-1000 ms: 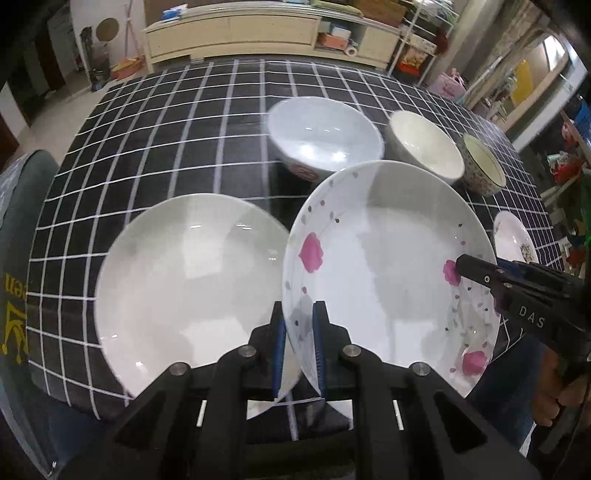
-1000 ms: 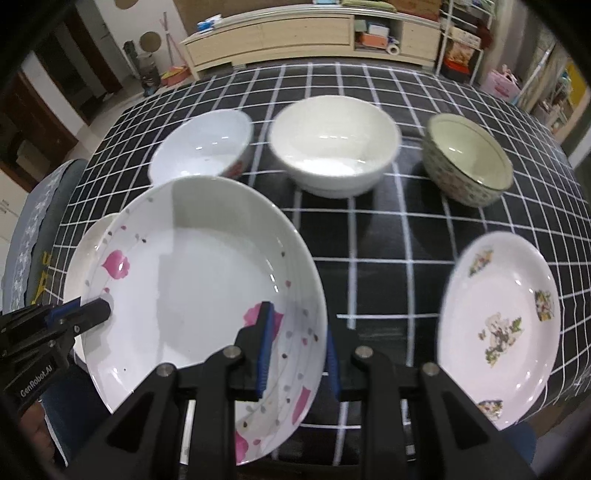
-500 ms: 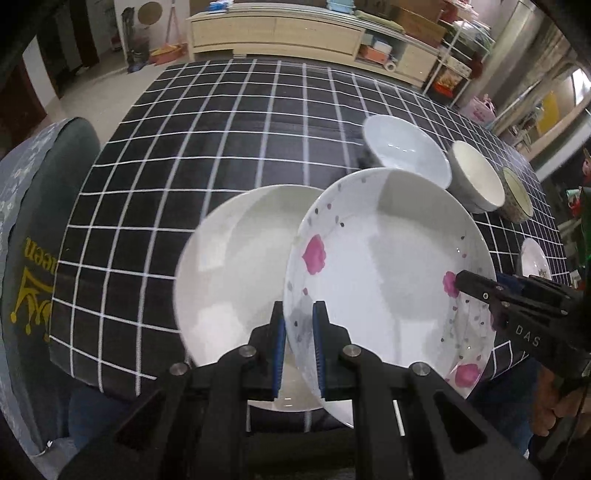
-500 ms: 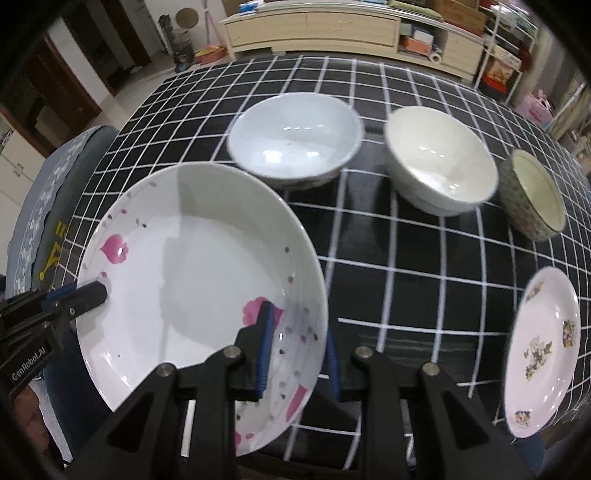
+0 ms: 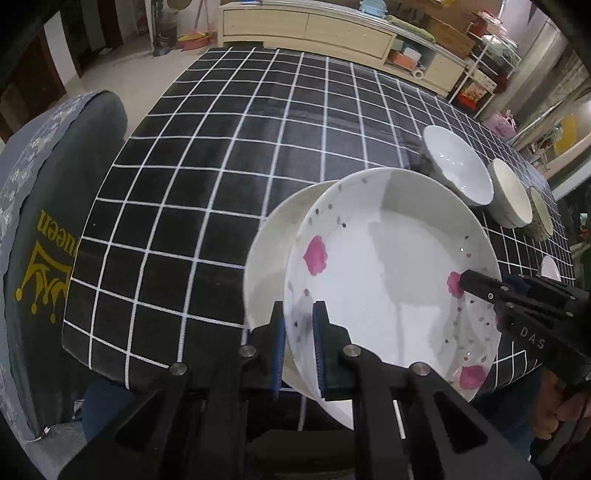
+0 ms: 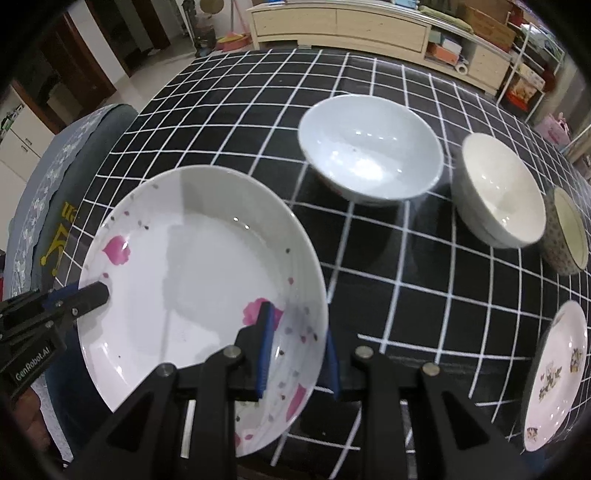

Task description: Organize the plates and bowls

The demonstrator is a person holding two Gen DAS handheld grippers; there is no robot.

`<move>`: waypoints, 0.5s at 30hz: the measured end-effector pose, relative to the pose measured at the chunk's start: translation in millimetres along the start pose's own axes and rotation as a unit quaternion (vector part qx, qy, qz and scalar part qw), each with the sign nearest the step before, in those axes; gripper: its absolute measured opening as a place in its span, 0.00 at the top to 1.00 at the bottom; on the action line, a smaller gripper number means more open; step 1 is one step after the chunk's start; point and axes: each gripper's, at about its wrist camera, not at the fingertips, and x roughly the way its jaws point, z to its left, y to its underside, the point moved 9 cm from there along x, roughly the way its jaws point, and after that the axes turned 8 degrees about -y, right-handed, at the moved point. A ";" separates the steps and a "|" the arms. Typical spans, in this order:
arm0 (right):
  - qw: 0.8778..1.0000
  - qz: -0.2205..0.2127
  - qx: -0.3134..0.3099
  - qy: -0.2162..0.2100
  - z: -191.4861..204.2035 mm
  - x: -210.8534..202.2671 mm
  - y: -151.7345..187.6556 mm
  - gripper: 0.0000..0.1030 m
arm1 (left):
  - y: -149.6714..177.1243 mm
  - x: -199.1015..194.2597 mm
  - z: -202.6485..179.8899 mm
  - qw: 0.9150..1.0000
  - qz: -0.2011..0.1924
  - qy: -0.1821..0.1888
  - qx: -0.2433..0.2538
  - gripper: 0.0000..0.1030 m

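Observation:
A white plate with pink flowers (image 5: 388, 273) (image 6: 199, 266) hangs tilted above the table, held from both sides. My left gripper (image 5: 298, 326) (image 6: 96, 294) is shut on its near left rim. My right gripper (image 6: 297, 338) (image 5: 466, 281) is shut on the opposite rim. Beneath it a plain white plate (image 5: 269, 258) lies on the checked cloth, mostly covered; the right wrist view does not show it. Behind stand a pale blue-white bowl (image 5: 458, 173) (image 6: 369, 151), a cream bowl (image 5: 509, 199) (image 6: 502, 188) and a patterned bowl (image 5: 541, 218) (image 6: 569, 232).
A small plate with printed pictures (image 6: 557, 373) (image 5: 550, 267) lies near the table's right front edge. A chair with a grey cover and yellow crown print (image 5: 44, 229) stands at the table's left end. The black checked tablecloth (image 5: 240, 147) stretches back toward a low cabinet (image 5: 306, 26).
Both grippers carried the flowered plate leftward across the table. It now overlaps most of the plain white plate, and the bowls have slid to the right of both views.

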 end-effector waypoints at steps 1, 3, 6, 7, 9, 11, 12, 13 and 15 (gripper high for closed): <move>1.000 0.001 -0.004 0.001 2.6 1.8 -1.1 0.71 | 0.3 1.6 2.6 1.000 0.001 -0.001 -0.002 0.88; 1.000 0.002 -0.007 0.001 6.7 4.5 -2.1 0.71 | 1.0 3.4 6.8 1.000 0.004 -0.002 -0.006 0.88; 1.000 0.005 -0.013 0.001 10.8 8.4 -2.4 0.71 | 1.8 7.1 13.0 1.000 0.007 -0.004 -0.011 0.88; 1.000 0.007 -0.015 0.002 12.0 10.2 -2.8 0.71 | 1.6 8.2 14.7 1.000 0.008 -0.005 -0.012 0.88; 1.000 0.011 -0.015 0.002 13.7 14.2 -3.4 0.71 | 2.1 10.1 16.5 1.000 0.009 -0.006 -0.014 0.88; 1.000 0.015 -0.017 0.004 15.3 18.4 -3.7 0.71 | 1.3 12.2 18.4 1.000 0.010 -0.006 -0.016 0.88; 1.000 0.018 -0.018 0.005 15.8 20.7 -3.7 0.71 | 0.5 12.7 19.4 1.000 0.009 -0.006 -0.015 0.89; 1.000 0.019 -0.018 0.005 15.1 20.8 -3.0 0.71 | -0.4 13.0 19.9 1.000 0.008 -0.007 -0.015 0.88; 1.000 0.021 -0.017 0.005 14.4 21.8 -1.8 0.71 | -1.7 13.9 20.4 1.000 0.009 -0.009 -0.014 0.88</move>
